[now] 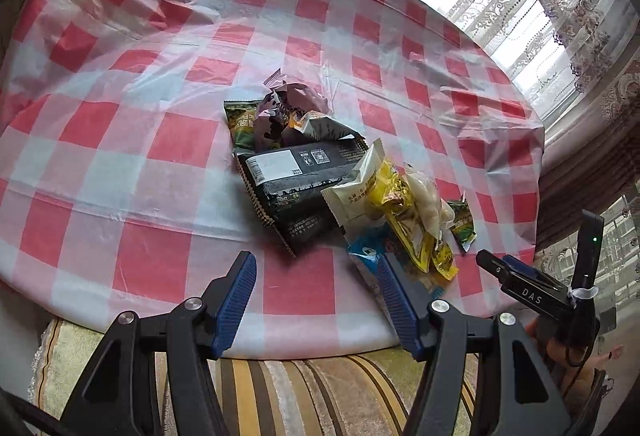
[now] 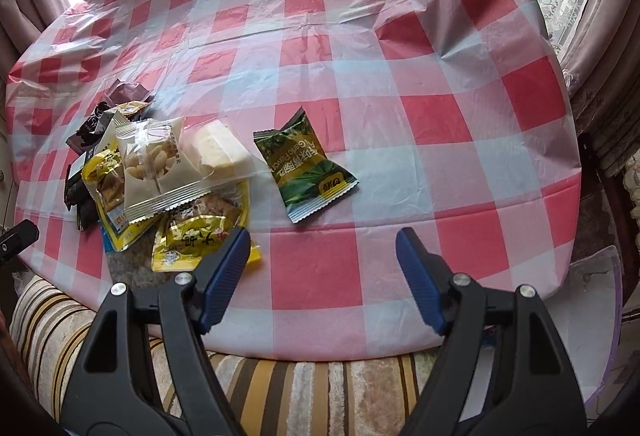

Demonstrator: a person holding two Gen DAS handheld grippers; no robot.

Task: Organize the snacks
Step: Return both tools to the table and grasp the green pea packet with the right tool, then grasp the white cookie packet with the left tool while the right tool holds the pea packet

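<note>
Both my grippers, left [image 1: 316, 300] and right [image 2: 322, 276], hang empty with jaws spread wide. The green packet [image 2: 306, 170] lies flat, just right of the pile [image 2: 160, 176]. I judge it light, crinkly and slippery; I'd pinch its crimped near edge, gently.

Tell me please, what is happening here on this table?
A person is sorting snacks with a handheld gripper in each hand. Both the left gripper and the right gripper are open and hold nothing, hovering at the near edge of the checked tablecloth. Most packets lie in a loose pile, including a large black packet and a yellow one. One green snack packet lies apart, to the right of the pile.
</note>
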